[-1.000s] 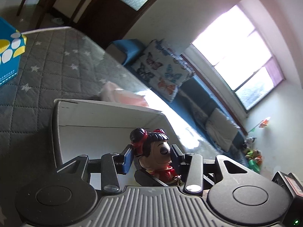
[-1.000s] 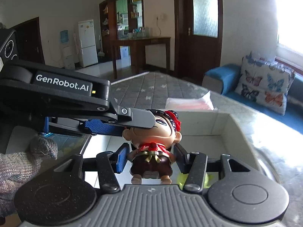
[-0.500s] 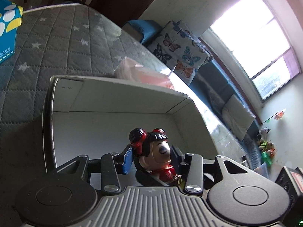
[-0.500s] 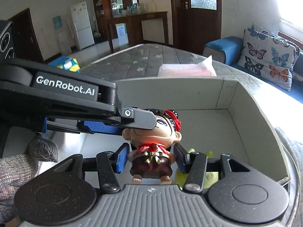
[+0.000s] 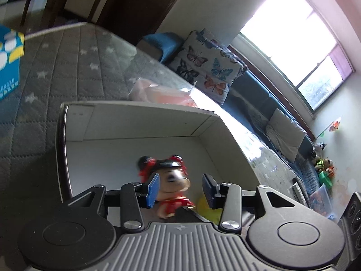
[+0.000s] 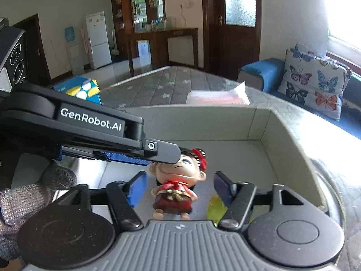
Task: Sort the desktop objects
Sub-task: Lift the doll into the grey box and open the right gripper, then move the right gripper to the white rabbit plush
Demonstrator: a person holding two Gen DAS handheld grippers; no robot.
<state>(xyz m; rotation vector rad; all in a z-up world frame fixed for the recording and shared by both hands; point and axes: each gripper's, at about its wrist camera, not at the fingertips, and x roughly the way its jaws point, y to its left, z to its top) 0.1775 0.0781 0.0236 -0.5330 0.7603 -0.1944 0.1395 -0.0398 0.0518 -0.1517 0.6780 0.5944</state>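
A small figurine with black hair, red bows and a red dress is inside the open white box. It looks motion-blurred in the left wrist view. My right gripper is open, with gaps between its blue pads and the figurine. My left gripper is open too; its left pad is near the head. In the right wrist view the left gripper's finger reaches over the figurine's head. A yellow object lies on the box floor beside it.
The white box stands on a grey quilted, star-patterned table cover. A pink tissue pack lies behind the box. A blue and yellow carton stands at the far left. A sofa with butterfly cushions is beyond the table.
Both grippers have opened and let go of the figurine, which has dropped lower in the box and tilted. The yellow object shows more beside it.
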